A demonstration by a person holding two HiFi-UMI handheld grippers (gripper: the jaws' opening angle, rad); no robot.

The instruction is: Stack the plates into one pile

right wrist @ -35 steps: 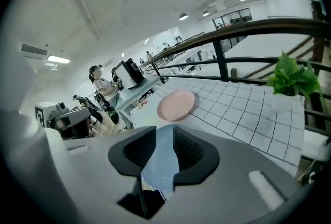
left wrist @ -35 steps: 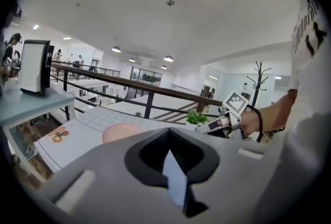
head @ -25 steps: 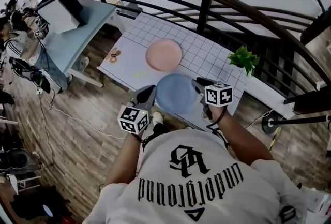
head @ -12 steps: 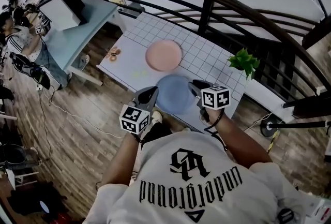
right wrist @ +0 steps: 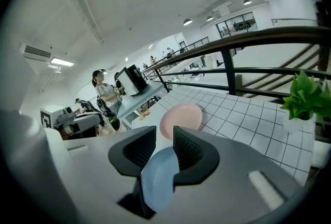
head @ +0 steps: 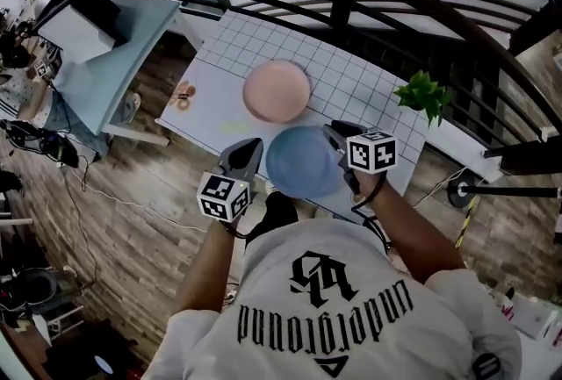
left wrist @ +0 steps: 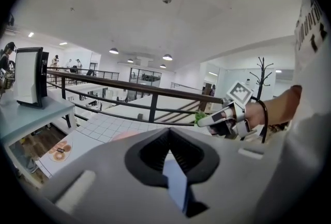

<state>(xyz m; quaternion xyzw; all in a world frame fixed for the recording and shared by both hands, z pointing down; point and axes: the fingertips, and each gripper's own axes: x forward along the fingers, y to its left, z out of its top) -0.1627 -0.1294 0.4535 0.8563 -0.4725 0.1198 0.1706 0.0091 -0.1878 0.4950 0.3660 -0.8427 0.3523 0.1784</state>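
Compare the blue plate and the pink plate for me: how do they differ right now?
The blue plate is clamped at opposite rims by the left gripper and right gripper; the pink plate is free, touched by neither. The pink plate lies flat on the table; the blue plate is held over its near edge, closer to the person. Both are round, plain and look alike in size.

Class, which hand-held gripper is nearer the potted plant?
Right. The right hand-held gripper holds the blue plate at its edge toward the potted plant; the left hand-held gripper holds the opposite edge, farther away.
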